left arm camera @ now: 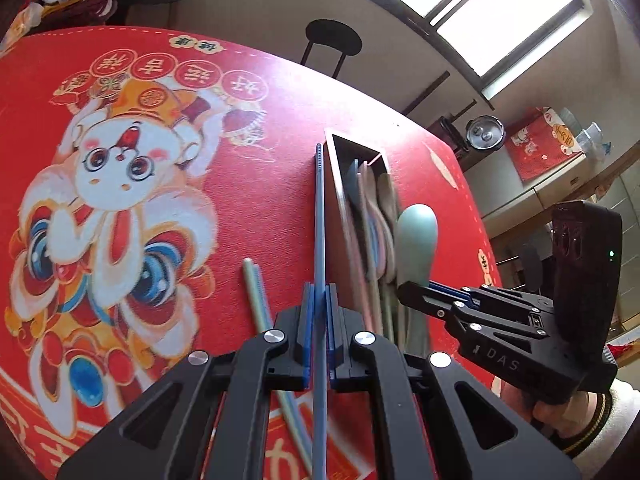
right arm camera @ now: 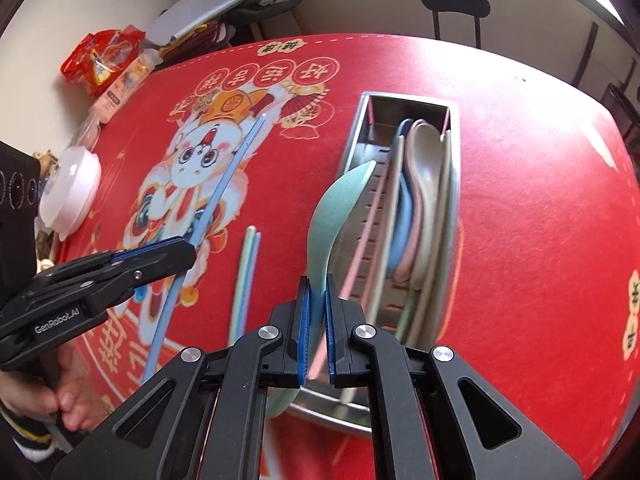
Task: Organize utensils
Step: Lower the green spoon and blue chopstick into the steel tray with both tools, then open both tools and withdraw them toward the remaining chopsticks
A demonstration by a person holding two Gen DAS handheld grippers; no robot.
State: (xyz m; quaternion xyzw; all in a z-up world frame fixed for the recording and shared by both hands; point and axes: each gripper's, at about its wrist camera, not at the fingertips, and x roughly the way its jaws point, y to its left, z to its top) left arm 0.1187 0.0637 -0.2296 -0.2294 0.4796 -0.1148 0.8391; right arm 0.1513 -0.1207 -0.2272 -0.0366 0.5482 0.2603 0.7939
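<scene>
My left gripper (left arm camera: 320,294) is shut on a long blue chopstick (left arm camera: 319,216), lifted above the red tablecloth just left of the metal utensil tray (left arm camera: 334,168). My right gripper (right arm camera: 316,286) is shut on the handle of a pale green spoon (right arm camera: 340,208), whose bowl hangs over the tray's (right arm camera: 360,120) left wall. In the tray lie blue, pink and beige spoons (right arm camera: 424,184) and several chopsticks. A green and blue chopstick pair (right arm camera: 246,272) lies on the cloth between the grippers. The right wrist view shows the left gripper (right arm camera: 191,252) with its blue chopstick (right arm camera: 228,176).
A white bowl (right arm camera: 72,188) and snack packets (right arm camera: 100,60) sit at the table's far left edge. A black stool (right arm camera: 454,0) stands beyond the table. A person's hand (right arm camera: 68,404) holds the left gripper's grip. The red tablecloth (left arm camera: 248,200) bears a large cartoon print.
</scene>
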